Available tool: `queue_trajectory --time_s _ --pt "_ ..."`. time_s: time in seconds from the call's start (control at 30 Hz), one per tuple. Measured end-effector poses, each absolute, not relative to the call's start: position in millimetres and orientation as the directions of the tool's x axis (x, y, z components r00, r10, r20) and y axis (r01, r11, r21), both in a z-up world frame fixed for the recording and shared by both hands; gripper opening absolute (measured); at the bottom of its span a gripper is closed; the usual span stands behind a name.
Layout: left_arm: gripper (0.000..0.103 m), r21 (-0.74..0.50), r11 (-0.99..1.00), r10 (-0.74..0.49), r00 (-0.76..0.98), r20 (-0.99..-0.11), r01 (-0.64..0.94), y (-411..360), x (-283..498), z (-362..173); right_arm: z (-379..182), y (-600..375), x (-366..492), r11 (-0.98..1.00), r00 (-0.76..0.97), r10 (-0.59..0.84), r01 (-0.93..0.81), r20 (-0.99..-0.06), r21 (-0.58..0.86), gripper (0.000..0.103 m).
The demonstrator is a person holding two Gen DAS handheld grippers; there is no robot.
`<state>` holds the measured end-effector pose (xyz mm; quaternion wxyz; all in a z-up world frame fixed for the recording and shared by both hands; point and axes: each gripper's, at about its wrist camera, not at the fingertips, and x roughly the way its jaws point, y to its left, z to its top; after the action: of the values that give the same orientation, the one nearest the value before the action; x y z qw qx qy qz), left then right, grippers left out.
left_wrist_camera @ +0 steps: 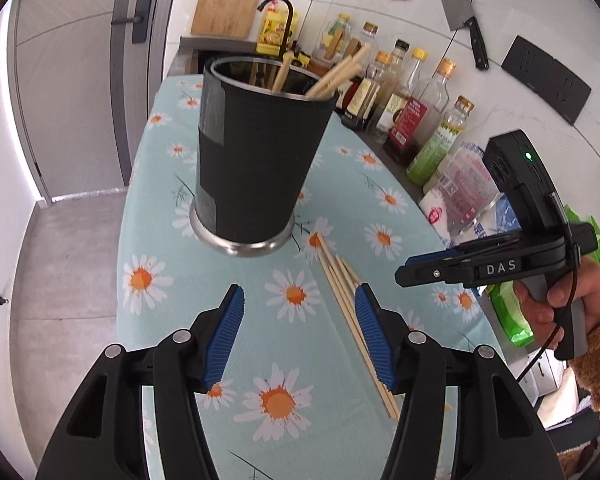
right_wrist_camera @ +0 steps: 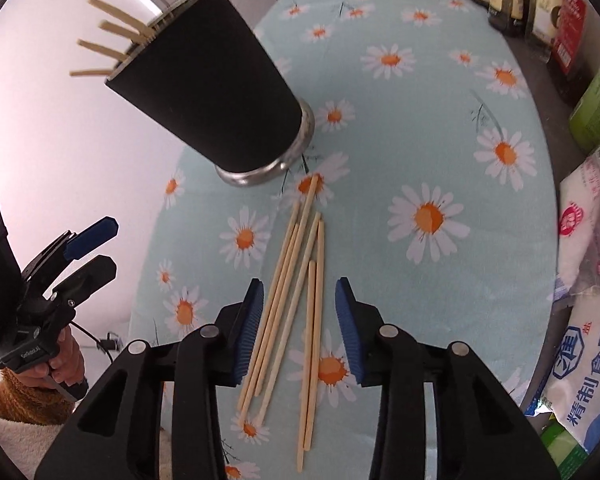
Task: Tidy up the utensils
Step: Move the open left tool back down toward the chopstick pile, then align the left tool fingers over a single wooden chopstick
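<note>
The right gripper (right_wrist_camera: pixel 298 328) hangs open over loose wooden chopsticks (right_wrist_camera: pixel 296 300) lying on the daisy-print cloth (right_wrist_camera: pixel 440 128) just beside the black cup (right_wrist_camera: pixel 208 88); its ribbed blue pads flank them without touching. Next, I judge, it must lower and pinch these thin, smooth sticks. The left gripper (left_wrist_camera: pixel 300 336) is open, empty.
</note>
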<state>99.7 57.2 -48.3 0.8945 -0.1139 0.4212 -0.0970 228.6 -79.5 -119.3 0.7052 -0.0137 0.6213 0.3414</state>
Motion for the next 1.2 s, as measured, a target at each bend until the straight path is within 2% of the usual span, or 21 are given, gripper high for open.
queue_trajectory --time_s 0.17,0.33,0.43,0.53,0.8,1.2 --pt "0.056 -0.302 0.949 -0.298 0.549 -0.780 0.087 49 104 -64 -138 -65 231 0.786 -0.072 0.364 -0.510 -0.928 0.348 0.031" --pt "0.056 -0.309 0.947 -0.311 0.514 -0.799 0.093 46 106 -71 -153 -54 234 0.803 -0.106 0.306 -0.505 -0.946 0.316 0.030" --pt "0.056 -0.311 0.945 -0.317 0.500 -0.806 0.098 45 105 -75 -155 -47 236 0.799 -0.116 0.276 -0.524 -0.954 0.295 0.022" --pt "0.056 -0.314 0.944 -0.321 0.489 -0.811 0.099 46 104 -78 -159 -41 241 0.801 -0.133 0.257 -0.525 -0.957 0.288 0.018" --pt "0.056 -0.331 0.939 -0.332 0.481 -0.811 0.092 53 102 -81 -165 -17 243 0.796 -0.158 0.186 -0.554 -0.970 0.243 0.015" --pt "0.056 -0.337 0.938 -0.332 0.471 -0.817 0.076 59 98 -84 -169 -23 245 0.804 -0.187 0.166 -0.542 -0.968 0.243 0.011"
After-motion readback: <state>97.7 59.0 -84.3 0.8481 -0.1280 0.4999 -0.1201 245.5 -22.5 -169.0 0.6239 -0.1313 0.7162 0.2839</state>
